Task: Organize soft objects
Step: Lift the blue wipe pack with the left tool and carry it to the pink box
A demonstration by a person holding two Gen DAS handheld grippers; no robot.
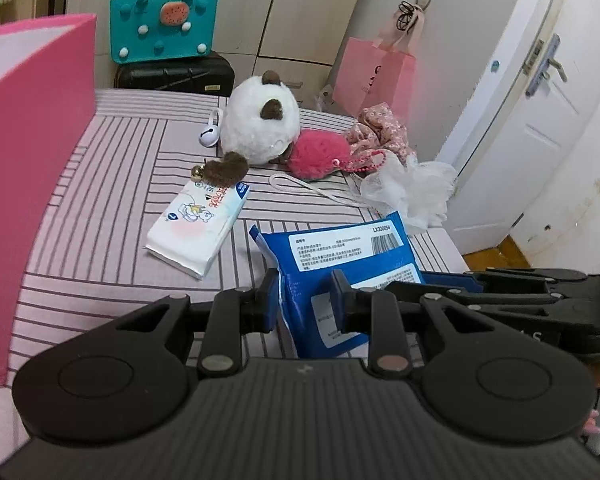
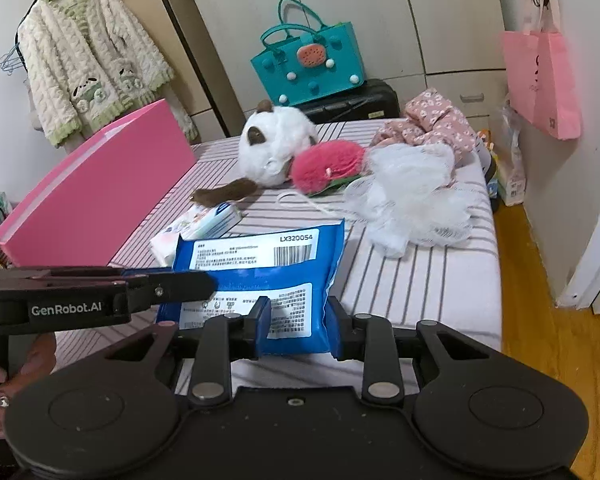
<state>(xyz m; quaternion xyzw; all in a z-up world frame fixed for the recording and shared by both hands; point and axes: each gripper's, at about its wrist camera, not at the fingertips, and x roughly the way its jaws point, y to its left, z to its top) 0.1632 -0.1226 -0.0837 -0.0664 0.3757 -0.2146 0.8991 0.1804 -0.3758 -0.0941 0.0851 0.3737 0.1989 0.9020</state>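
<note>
Between both claws: one blue packet, pinched from two sides.
Left claw [image 1: 304, 300] is clamped on the blue packet's [image 1: 340, 264] near edge, right claw [image 2: 300, 328] pinching its other end, lifting it just above the striped bed [image 1: 112, 208]. Beyond the claws lies a white tissue pack [image 1: 198, 228], then the white plush toy [image 1: 260, 124], red pompom [image 1: 320, 154] and white mesh puff [image 2: 412, 200]; left of them stands a pink box [image 1: 32, 152].

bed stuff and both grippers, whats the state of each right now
blue pack: gripped by both grippers
left gripper: shut on pack
right gripper: shut on pack
tissue pack: lying flat, sealed
pink box: open top
door: ajar
</note>
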